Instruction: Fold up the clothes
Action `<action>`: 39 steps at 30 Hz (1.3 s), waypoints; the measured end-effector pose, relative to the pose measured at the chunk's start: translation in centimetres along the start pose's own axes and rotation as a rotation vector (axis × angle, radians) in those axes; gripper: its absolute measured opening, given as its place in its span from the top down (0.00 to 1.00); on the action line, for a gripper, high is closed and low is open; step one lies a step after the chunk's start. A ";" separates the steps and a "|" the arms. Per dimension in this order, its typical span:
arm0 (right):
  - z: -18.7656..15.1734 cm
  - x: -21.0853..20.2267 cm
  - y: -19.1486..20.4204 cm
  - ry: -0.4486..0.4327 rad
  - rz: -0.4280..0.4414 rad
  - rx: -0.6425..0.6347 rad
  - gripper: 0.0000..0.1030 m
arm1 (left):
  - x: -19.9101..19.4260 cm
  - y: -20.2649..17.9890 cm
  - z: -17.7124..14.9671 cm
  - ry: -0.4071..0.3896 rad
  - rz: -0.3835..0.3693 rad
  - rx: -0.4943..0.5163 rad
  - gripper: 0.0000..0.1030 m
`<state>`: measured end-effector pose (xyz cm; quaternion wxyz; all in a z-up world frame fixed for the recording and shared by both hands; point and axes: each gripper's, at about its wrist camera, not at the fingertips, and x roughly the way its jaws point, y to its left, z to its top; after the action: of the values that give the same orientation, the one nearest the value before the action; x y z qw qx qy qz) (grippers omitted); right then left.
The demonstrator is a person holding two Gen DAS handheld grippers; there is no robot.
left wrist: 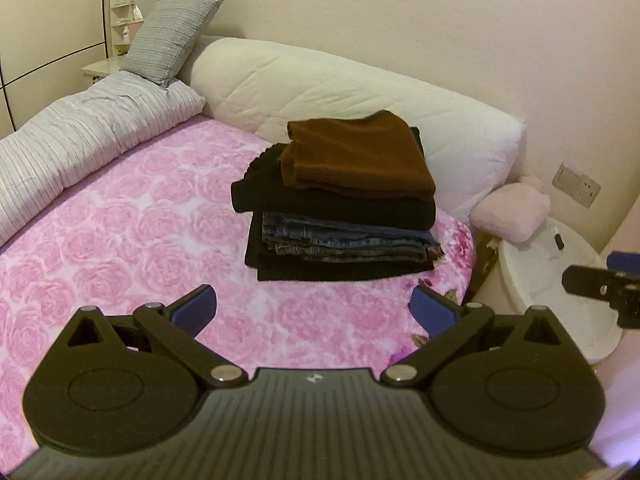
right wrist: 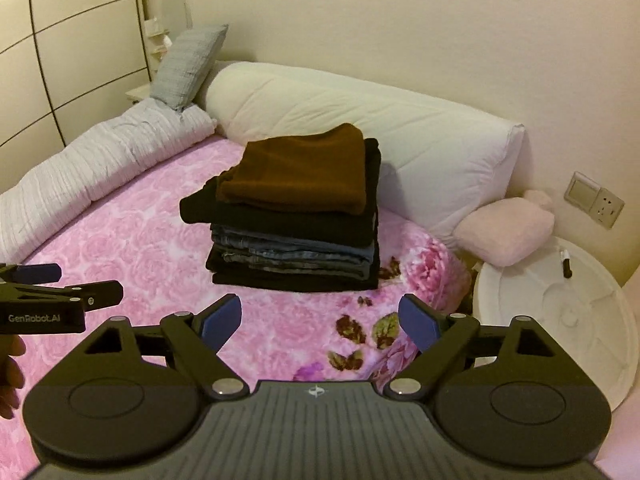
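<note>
Nearest the lens, we see our left gripper (left wrist: 314,310) at the bottom of the left wrist view, blue pads spread wide with nothing between them. Our right gripper (right wrist: 320,322) sits low in the right wrist view, equally spread and empty.

Just beyond both, in the middle of each frame, a stack of folded clothes (left wrist: 340,204) rests on the pink rose-print bedspread (left wrist: 120,232). From the top we make out a brown knit garment (right wrist: 296,172), a black garment (right wrist: 280,216) under it, folded blue jeans (right wrist: 296,256), and another black layer at the base. The clothes already lie folded and squared; no loose garment shows in either view.

We judge the knits soft, light and floppy, likely to sag if lifted by one corner. The denim looks stiffer and heavier. The stack's front edge, or both side edges at once, seems the safest hold, since the top piece could slide.

The bedspread looks plush and yielding. Behind the stack lies a long white quilted bolster (left wrist: 360,84); a striped rolled duvet (left wrist: 80,140) and a grey cushion (left wrist: 172,36) fill the upper left. At right sit a pink plush cushion (right wrist: 508,228), a round white table (right wrist: 580,320) and a wall socket (right wrist: 596,200).
</note>
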<state>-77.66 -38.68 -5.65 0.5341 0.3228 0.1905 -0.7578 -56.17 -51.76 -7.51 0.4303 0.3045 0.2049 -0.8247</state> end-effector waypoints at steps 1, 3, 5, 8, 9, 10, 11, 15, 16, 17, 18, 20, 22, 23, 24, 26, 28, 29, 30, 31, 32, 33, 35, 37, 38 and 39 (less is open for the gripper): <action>0.1 -0.1 0.1 0.001 -0.002 0.006 0.14 | 0.0 0.1 0.2 0.004 0.004 0.000 0.01; 0.3 -0.2 0.3 0.004 -0.007 0.018 0.14 | 0.1 0.3 0.4 0.017 0.015 0.007 0.01; 0.5 -0.1 0.5 0.007 -0.012 0.021 0.14 | 0.0 0.2 0.6 0.024 0.022 0.027 0.01; 0.7 0.1 0.6 0.016 -0.022 0.031 0.14 | 0.0 0.0 0.8 0.022 0.031 0.058 0.01; 0.7 0.1 0.7 0.018 -0.024 0.035 0.14 | 0.0 -0.1 0.8 0.023 0.030 0.065 0.01; 0.7 0.2 0.7 0.021 -0.024 0.038 0.14 | 0.1 -0.1 0.9 0.025 0.025 0.063 0.01; 0.8 0.2 0.8 0.023 -0.025 0.042 0.14 | 0.2 -0.1 0.9 0.027 0.017 0.054 0.01; 0.9 0.2 1.1 0.026 -0.028 0.038 0.14 | 0.5 0.1 1.0 0.034 -0.010 0.026 0.01; 0.9 0.2 1.2 0.027 -0.029 0.038 0.14 | 0.6 0.1 1.0 0.037 -0.013 0.025 0.01; 1.0 0.2 1.3 0.028 -0.030 0.038 0.14 | 0.7 0.1 1.0 0.040 -0.015 0.024 0.01; 1.0 0.2 1.3 0.029 -0.031 0.039 0.14 | 0.8 0.2 1.0 0.041 -0.016 0.020 0.01; 1.1 0.3 1.4 0.030 -0.032 0.039 0.14 | 0.9 0.3 1.1 0.040 -0.018 0.007 0.01; 1.2 0.3 1.4 0.032 -0.032 0.039 0.14 | 1.1 0.4 1.2 0.040 -0.013 0.003 0.01; 1.2 0.4 1.5 0.033 -0.032 0.039 0.14 | 1.2 0.4 1.3 0.040 -0.010 0.002 0.01; 1.2 0.4 1.5 0.034 -0.031 0.039 0.14 | 1.3 0.4 1.3 0.041 -0.007 0.002 0.01; 1.3 0.6 1.6 0.037 -0.030 0.041 0.14 | 1.5 0.4 1.3 0.044 -0.001 0.005 0.01; 1.4 0.7 1.7 0.038 -0.029 0.043 0.14 | 1.6 0.4 1.3 0.044 -0.001 0.004 0.01; 1.4 0.7 1.7 0.039 -0.029 0.045 0.14 | 1.7 0.5 1.4 0.044 -0.002 0.003 0.01; 1.4 0.8 1.7 0.039 -0.028 0.047 0.14 | 1.8 0.5 1.4 0.043 -0.003 0.001 0.01; 1.5 0.8 1.7 0.039 -0.027 0.049 0.14 | 1.9 0.5 1.4 0.043 -0.003 0.000 0.01; 1.5 0.9 1.8 0.039 -0.026 0.051 0.14 | 1.9 0.5 1.4 0.042 -0.001 0.004 0.01; 1.6 0.9 1.8 0.040 -0.025 0.053 0.14 | 2.0 0.4 1.4 0.040 0.004 0.010 0.01; 1.7 1.0 1.9 0.041 -0.026 0.054 0.14 | 2.1 0.3 1.5 0.039 0.015 0.023 0.01; 1.8 1.1 2.0 0.043 -0.030 0.053 0.14 | 2.3 0.3 1.6 0.043 0.019 0.023 0.01; 1.8 1.2 2.0 0.043 -0.032 0.053 0.14 | 2.4 0.3 1.6 0.045 0.015 0.021 0.01; 1.9 1.2 2.0 0.043 -0.035 0.057 0.14 | 2.4 0.3 1.7 0.047 0.010 0.019 0.01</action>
<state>-76.58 -41.41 -5.04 0.5068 0.3509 0.1859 -0.7651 -57.56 -54.35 -7.97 0.4265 0.3290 0.2056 -0.8171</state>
